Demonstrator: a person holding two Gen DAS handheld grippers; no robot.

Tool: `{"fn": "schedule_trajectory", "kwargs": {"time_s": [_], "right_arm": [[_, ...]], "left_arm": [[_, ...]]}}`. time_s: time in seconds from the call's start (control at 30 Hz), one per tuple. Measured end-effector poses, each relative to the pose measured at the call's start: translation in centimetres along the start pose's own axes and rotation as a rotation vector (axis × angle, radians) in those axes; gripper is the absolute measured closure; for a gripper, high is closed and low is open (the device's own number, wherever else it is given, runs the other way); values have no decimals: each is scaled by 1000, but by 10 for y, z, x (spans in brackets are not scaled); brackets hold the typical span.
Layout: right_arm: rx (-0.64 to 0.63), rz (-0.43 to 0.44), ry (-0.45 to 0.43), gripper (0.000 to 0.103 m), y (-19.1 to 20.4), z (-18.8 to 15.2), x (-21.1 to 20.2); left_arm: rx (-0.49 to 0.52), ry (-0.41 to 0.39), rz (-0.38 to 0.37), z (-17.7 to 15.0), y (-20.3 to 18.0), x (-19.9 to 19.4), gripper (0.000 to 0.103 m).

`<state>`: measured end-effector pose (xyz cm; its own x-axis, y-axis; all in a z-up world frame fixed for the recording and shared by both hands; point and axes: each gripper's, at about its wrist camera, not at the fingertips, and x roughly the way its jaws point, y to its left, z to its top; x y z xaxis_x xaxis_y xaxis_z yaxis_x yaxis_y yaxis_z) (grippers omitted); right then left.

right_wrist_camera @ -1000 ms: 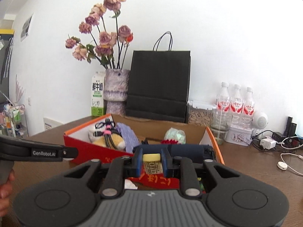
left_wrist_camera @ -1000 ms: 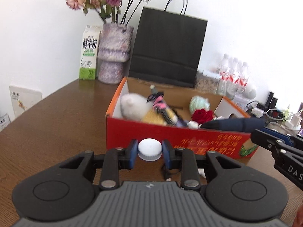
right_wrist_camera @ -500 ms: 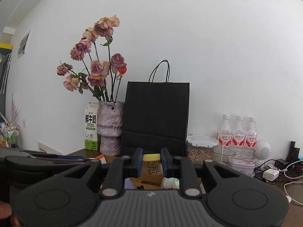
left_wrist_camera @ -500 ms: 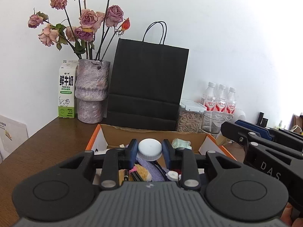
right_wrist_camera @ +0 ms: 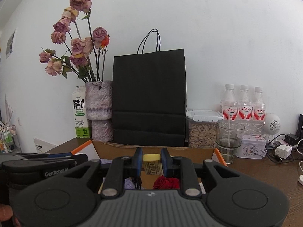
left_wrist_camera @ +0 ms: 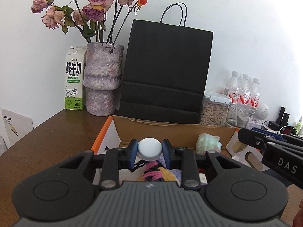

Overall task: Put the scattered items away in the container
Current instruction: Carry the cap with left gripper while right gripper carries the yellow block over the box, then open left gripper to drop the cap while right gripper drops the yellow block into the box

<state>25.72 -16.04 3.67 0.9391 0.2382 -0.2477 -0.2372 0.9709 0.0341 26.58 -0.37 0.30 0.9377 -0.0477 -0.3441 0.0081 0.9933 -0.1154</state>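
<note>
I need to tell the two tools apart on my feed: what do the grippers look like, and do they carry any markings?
Both match: a ribbed grey body, two round black discs, black link arms with silver rivets, blue pads. The left gripper shows white "GenRobot.AI" lettering on its side in the right wrist view; the right gripper shows "DAS" in the left wrist view.

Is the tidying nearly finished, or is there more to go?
Several things, a red rose among them, already lie in the cardboard box. The left tongs hold a white cap and the right tongs a small yellow packet, both over the box, not yet dropped.
</note>
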Motion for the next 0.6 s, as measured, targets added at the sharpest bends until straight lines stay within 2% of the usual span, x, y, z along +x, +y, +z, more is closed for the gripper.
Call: {"fn": "schedule_trajectory", "kwargs": {"time_s": [0.2, 0.23, 0.27, 0.3, 0.33, 0.37, 0.5, 0.6], "right_arm": [[-10, -5, -4, 83, 2, -3, -1], [-5, -10, -12, 80, 2, -3, -2], [3, -15, -18, 59, 1, -3, -3], [15, -23, -21, 26, -1, -2, -4], [25, -29, -29, 12, -2, -3, -5], [31, -34, -43, 0, -3, -3, -6], [22, -56, -51, 0, -3, -2, -7], [24, -67, -32, 0, -3, -4, -4]], "left_arm": [[19, -25, 15, -2, -3, -3, 73], [19, -33, 25, -3, -3, -4, 63], [18, -40, 38, -3, -3, -4, 50], [12, -56, 58, -3, -2, -6, 17], [4, -80, 78, -4, -1, -7, 0], [-3, -110, 102, -5, 0, -10, 0], [-9, -137, 129, -4, 2, -12, 0], [-8, -127, 142, -5, 3, -10, 0]]}}
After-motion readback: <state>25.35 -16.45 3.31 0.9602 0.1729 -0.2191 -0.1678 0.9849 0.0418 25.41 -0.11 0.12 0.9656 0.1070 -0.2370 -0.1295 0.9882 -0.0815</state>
